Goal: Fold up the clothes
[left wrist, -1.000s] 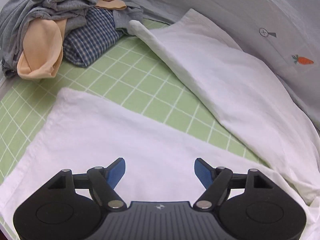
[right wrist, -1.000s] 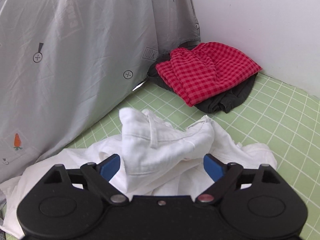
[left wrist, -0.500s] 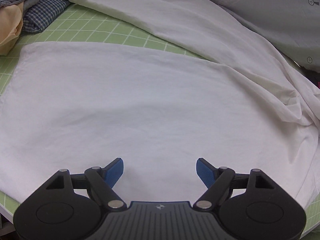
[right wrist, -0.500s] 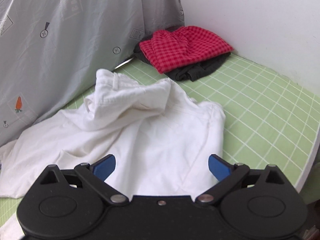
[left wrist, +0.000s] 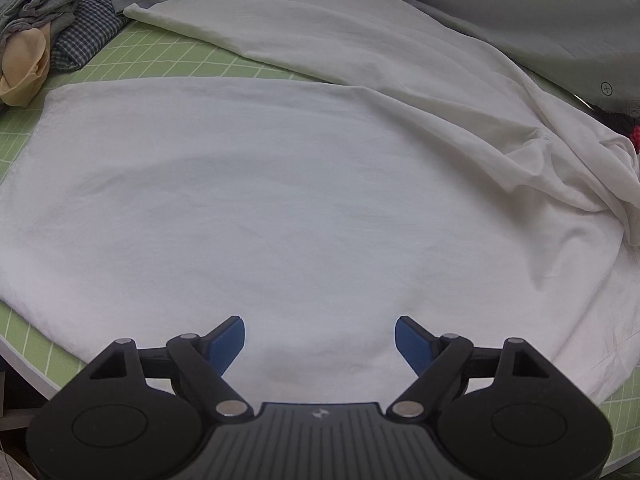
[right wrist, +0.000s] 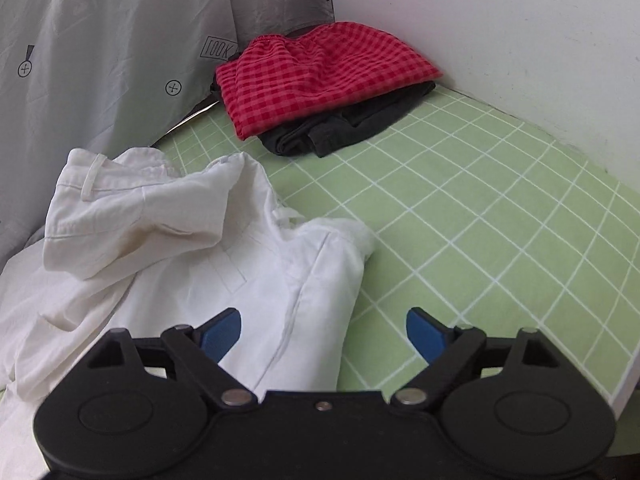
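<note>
White trousers [left wrist: 280, 184] lie spread on the green grid mat [left wrist: 168, 56], one leg flat and wide in front, the other leg [left wrist: 360, 40] running toward the back. My left gripper [left wrist: 319, 340] is open and empty just above the near leg. In the right wrist view the crumpled waistband end of the trousers [right wrist: 168, 224] lies at the left. My right gripper [right wrist: 323, 334] is open and empty over the trousers' right edge, one fingertip [right wrist: 424, 332] above bare mat.
A pile of grey, blue-checked and peach clothes [left wrist: 52, 36] sits at the back left. A red checked garment [right wrist: 320, 76] on a dark one [right wrist: 352, 124] lies by the white wall. A grey printed sheet [right wrist: 100, 60] hangs behind. The mat's front edge [right wrist: 624, 384] is near.
Both grippers have pulled back toward the table's near edge and stayed open. The left view has turned a little to the left; the right view now shows more bare mat at the right.
</note>
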The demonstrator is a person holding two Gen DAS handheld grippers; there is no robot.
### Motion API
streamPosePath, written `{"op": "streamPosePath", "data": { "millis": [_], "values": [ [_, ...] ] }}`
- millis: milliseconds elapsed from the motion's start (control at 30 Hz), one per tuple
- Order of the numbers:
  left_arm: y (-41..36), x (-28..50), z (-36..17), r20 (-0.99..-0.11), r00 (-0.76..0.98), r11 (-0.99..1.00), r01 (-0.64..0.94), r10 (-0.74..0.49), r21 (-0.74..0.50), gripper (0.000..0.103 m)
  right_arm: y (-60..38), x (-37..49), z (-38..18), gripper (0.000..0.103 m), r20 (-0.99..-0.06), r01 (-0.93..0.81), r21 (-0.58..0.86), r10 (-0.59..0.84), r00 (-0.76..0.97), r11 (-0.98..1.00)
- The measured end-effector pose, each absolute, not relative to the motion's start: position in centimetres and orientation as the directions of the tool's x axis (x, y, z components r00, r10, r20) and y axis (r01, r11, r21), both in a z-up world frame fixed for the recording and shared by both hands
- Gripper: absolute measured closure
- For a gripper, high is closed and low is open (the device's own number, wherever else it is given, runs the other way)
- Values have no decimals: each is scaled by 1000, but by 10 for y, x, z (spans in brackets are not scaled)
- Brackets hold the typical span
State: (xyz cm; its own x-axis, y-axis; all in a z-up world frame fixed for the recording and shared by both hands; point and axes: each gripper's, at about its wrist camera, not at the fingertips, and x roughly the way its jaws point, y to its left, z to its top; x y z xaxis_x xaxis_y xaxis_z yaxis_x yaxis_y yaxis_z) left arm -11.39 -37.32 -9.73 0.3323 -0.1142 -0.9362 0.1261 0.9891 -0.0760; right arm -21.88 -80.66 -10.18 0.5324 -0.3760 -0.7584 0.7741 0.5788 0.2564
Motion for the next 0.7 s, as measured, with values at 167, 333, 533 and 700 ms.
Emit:
{"op": "streamPosePath", "data": {
  "millis": [167,333,533,700],
  "values": [
    [-390,-136,-90,-936,340,992,109,-91,-57,20,-829,-200,-113,52,-765,763,274,-349,542,585],
    [-398,-145,-93,-942,326,994,96,-75,-46,20,-818,-217,-107,90,-739,743,200,-399,543,639],
    [-403,-150,-91,-938,337,993,107,-82,-49,20,-800,-284,-101,92,-762,754,91,-442,473,650],
    [-400,-146,-97,-944,317,992,116,-88,-54,20,-787,-302,-101,86,-791,745,16,-448,417,666]
  ]
}}
